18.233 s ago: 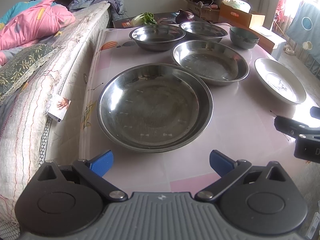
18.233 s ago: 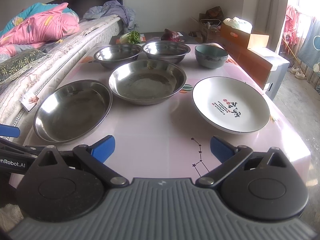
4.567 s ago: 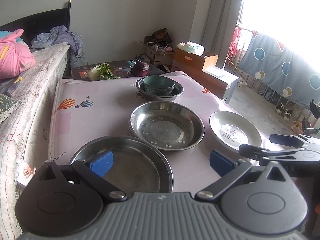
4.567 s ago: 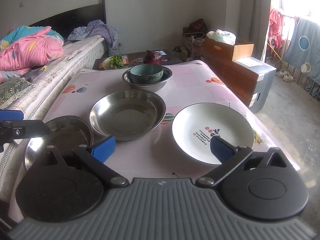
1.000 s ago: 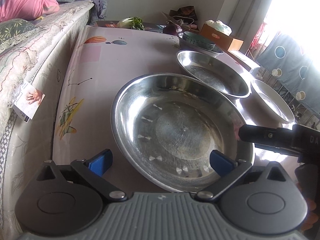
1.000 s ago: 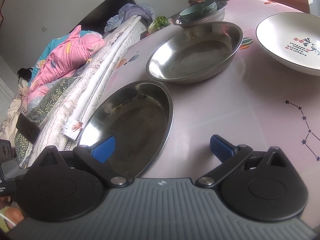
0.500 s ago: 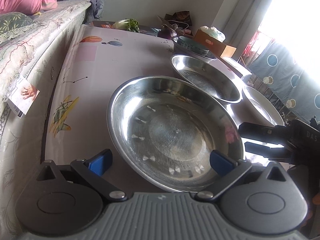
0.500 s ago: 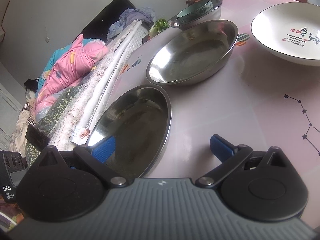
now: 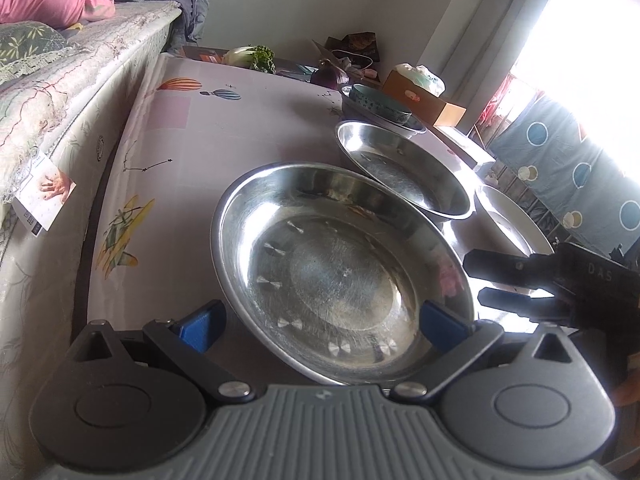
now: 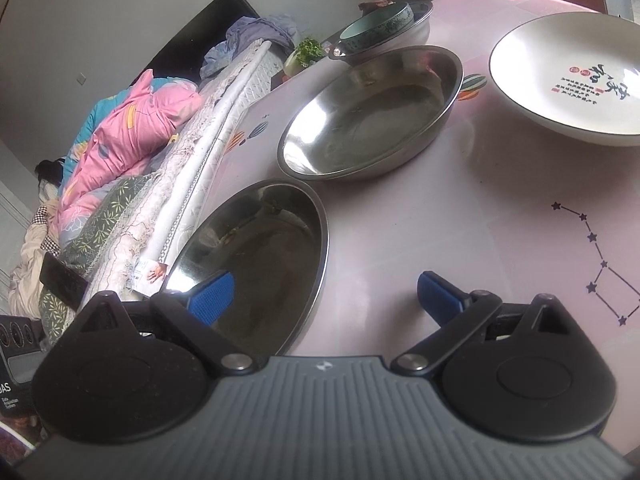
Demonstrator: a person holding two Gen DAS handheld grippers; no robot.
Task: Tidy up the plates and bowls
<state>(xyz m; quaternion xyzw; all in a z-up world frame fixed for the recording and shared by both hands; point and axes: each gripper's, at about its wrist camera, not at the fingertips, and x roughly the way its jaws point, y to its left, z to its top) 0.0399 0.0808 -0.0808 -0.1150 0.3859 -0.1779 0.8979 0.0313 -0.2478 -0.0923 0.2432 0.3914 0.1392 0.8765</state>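
Since the frames from a second ago, the right hand-held gripper point(image 10: 326, 294) has been closing its jaws slightly, yet they stand wide, with the rim of the nearest steel plate point(image 10: 256, 248) passing between them and neither blue pad pressing on it. In the left wrist view that gripper's two dark fingers point(image 9: 504, 268) now reach in from the right edge, one above the other, just at the plate's right rim; a second ago only one showed there.

Seen from the left wrist, the left hand-held gripper point(image 9: 322, 322) also stands wide, its blue pads on either side of the near part of the same plate point(image 9: 340, 268), which fills the lower middle of the frame on the pink table point(image 9: 224, 128).

Beyond it, toward the upper right of that view, lies a second steel plate point(image 9: 400, 168), then a steel bowl with a green bowl point(image 9: 378, 102) nested inside. A white plate point(image 10: 568, 76) with red and black writing sits at the upper right of the right wrist view, apart from the steel ones. A bed point(image 10: 132, 132) with pink bedding runs along the table's left side.
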